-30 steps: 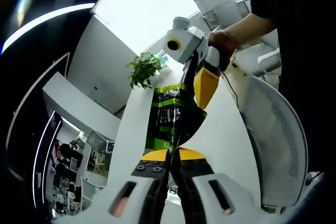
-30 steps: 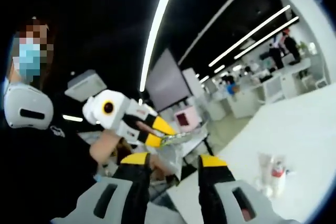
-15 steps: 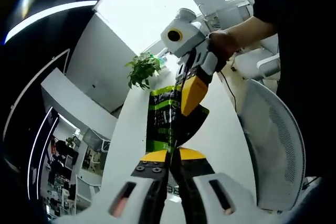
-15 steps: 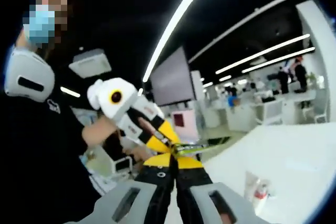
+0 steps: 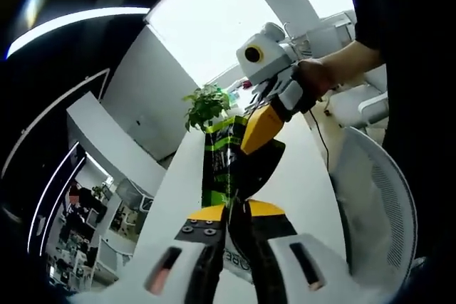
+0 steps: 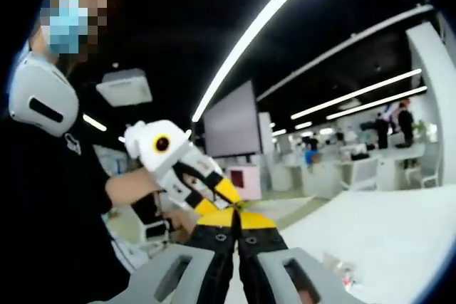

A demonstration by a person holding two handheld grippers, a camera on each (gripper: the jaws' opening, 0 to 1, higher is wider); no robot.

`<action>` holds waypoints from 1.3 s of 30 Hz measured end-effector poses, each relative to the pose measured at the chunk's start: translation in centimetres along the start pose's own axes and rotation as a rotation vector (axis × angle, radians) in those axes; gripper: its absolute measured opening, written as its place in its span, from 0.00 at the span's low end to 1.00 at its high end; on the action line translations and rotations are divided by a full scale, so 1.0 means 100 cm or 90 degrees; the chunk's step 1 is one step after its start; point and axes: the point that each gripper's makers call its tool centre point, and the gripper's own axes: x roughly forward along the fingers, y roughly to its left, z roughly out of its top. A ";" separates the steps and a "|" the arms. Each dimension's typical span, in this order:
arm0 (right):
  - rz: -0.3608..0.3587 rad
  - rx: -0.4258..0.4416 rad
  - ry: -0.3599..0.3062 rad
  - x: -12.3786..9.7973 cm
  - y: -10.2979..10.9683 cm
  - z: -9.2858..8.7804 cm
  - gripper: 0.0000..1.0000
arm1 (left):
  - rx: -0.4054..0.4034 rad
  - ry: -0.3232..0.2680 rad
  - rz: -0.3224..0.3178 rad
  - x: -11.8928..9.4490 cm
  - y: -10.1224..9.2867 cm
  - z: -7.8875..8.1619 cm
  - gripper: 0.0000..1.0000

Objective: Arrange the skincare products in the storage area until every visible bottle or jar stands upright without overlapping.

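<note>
Two grippers on one pouch (image 5: 226, 161) | left gripper (image 5: 234, 210) clenched on its near edge | right gripper (image 6: 237, 213) clenched on far edge

Two claws: the left claw (image 5: 231, 211) and the right claw (image 6: 236, 222). One black-and-green pouch (image 5: 226, 158) hangs between them. One potted plant (image 5: 206, 106) stands at the far edge of the one white worktop (image 5: 299, 176). One white mesh chair (image 5: 374, 197). One small bottle (image 6: 340, 270), blurred.
</note>
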 end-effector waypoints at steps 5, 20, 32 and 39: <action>-0.017 0.010 -0.005 -0.004 -0.007 0.001 0.00 | -0.055 -0.023 0.035 -0.009 0.010 -0.001 0.30; -0.067 0.031 -0.072 -0.017 -0.027 0.023 0.00 | -0.514 -0.184 0.143 -0.029 0.038 -0.026 0.73; -0.039 0.011 -0.099 -0.014 -0.024 0.034 0.00 | -0.845 -0.422 0.016 -0.031 0.025 -0.005 0.92; -0.009 -0.007 -0.112 -0.009 -0.014 0.036 0.00 | -0.927 -0.458 0.008 -0.024 0.018 -0.005 0.85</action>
